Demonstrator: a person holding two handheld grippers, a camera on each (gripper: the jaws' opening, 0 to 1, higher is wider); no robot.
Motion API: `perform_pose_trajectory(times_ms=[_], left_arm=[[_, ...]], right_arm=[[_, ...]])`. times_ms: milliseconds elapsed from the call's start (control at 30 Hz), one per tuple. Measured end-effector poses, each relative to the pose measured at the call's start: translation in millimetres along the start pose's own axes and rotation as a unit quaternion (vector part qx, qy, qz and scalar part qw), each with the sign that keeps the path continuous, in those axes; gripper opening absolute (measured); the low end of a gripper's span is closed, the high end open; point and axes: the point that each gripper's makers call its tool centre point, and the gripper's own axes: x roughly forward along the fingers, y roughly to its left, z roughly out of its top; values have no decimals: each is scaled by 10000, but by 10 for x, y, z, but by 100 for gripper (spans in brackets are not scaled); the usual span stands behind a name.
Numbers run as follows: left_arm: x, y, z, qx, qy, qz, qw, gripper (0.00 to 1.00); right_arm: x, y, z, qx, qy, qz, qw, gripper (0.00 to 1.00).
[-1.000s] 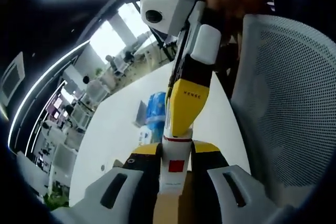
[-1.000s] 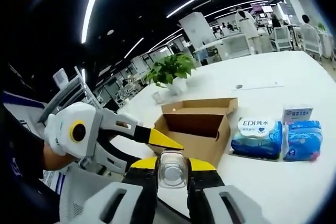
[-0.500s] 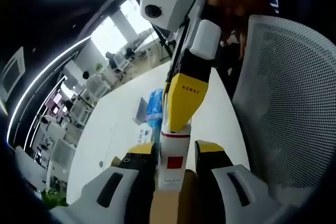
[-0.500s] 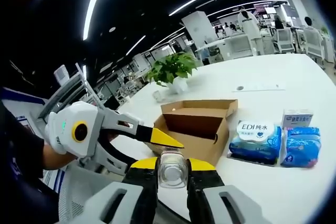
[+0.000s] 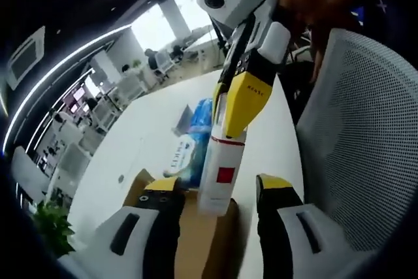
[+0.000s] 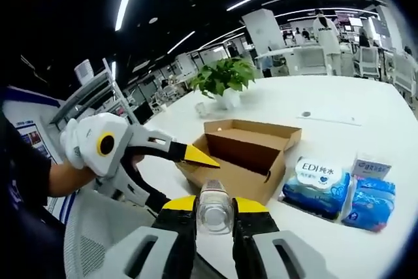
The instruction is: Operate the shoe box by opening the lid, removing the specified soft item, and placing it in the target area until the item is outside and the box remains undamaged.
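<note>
Now right gripper [image 6: 214, 212] is clamping clear bottle [image 6: 213, 208], slippery, rigid; left gripper [image 5: 215, 208] jaws standing apart over shoe box [image 6: 243, 163] near desk [image 6: 326, 106] edge.

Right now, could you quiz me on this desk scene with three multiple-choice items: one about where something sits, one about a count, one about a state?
1. Where is the potted plant relative to the cardboard box?
A. Inside it
B. Beyond it on the white table
C. On the mesh chair

2. How many blue wipe packs lie beside the box?
A. Two
B. Five
C. None

3. What state is the right claw in?
A. Open and holding nothing
B. Shut on a small bottle
C. Shut on the plant

Answers: 1 B, the plant stands past the box's far edge. 2 A, two packs lie side by side. 3 B, the bottle sits gripped between its yellow-tipped jaws.
</note>
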Motion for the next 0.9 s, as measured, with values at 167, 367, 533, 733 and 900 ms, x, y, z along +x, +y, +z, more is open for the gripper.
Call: perform_pose_trajectory(times_ms=[167,367,533,733,900], left_arm=[[-82,67,-41,-370,-35,151,9992,51],[-173,98,-81,-863,-120,277,9958,58],[-259,117,-140,-1266,-200,405,9909,65],[-383,142,-225,-1712,-301,603,9829,73],[-462,152,-283,-1865,-308,738,9792,76]], right_arm=[[12,-21,53,-286,87,33,9995,15],[13,-70,141,-814,283,91,9962,15],[-9,-162,237,-1321,480,107,9900,15],[-68,-272,363,-1817,650,248,9809,15],[-108,-394,464,-2108,765,294,9741,15]])
